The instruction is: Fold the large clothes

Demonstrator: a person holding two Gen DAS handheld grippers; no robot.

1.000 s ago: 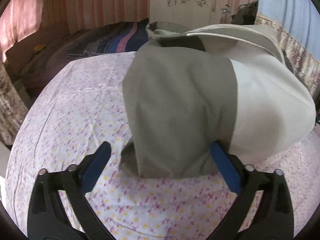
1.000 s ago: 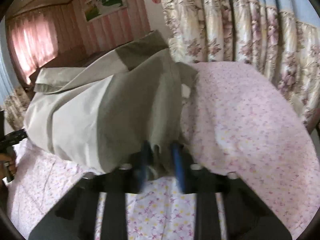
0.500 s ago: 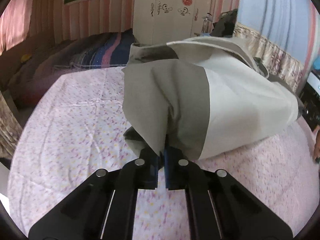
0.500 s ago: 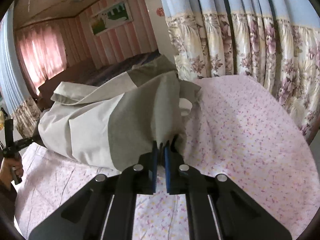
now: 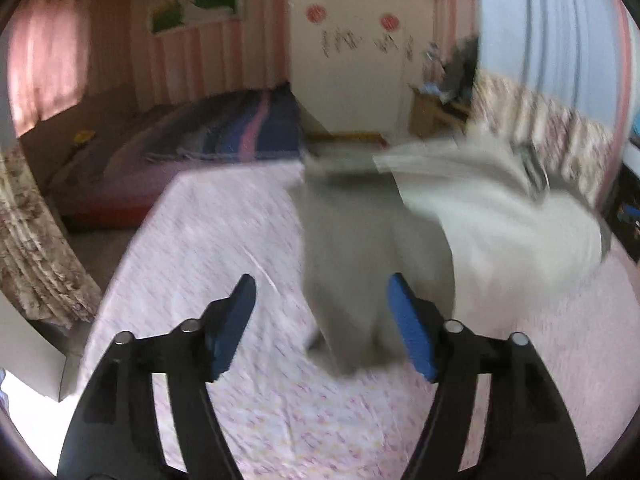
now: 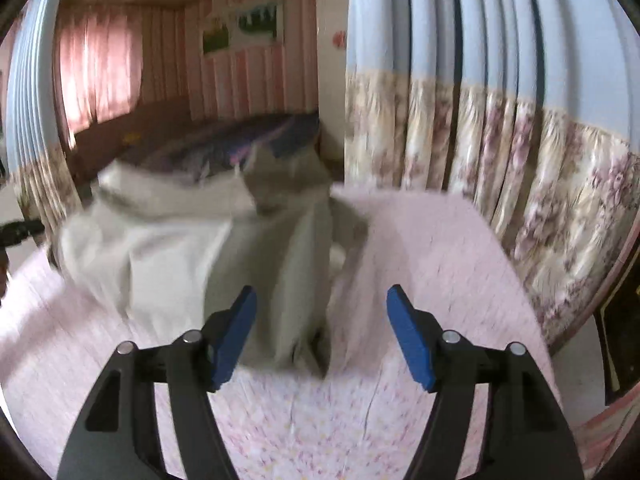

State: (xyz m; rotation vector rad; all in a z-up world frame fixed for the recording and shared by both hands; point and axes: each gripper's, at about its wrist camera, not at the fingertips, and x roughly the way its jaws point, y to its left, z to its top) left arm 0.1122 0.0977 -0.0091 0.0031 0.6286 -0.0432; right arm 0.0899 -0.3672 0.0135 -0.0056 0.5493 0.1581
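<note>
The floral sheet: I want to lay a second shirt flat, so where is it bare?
In the left wrist view, the pink floral sheet lies bare left of the grey-and-cream garment, out to the bed's edge. In the right wrist view, it is bare between the garment and the flowered curtain. The garment crowds the middle.

Both wrist views are smeared by motion blur: the garment point(image 5: 420, 240) and the bed sheet point(image 5: 224, 232) lose their edges and print. Soft daylight glows through the pink curtains point(image 6: 100, 76) at left. Fisheye bending curves the room, with dark corners framing each picture.
</note>
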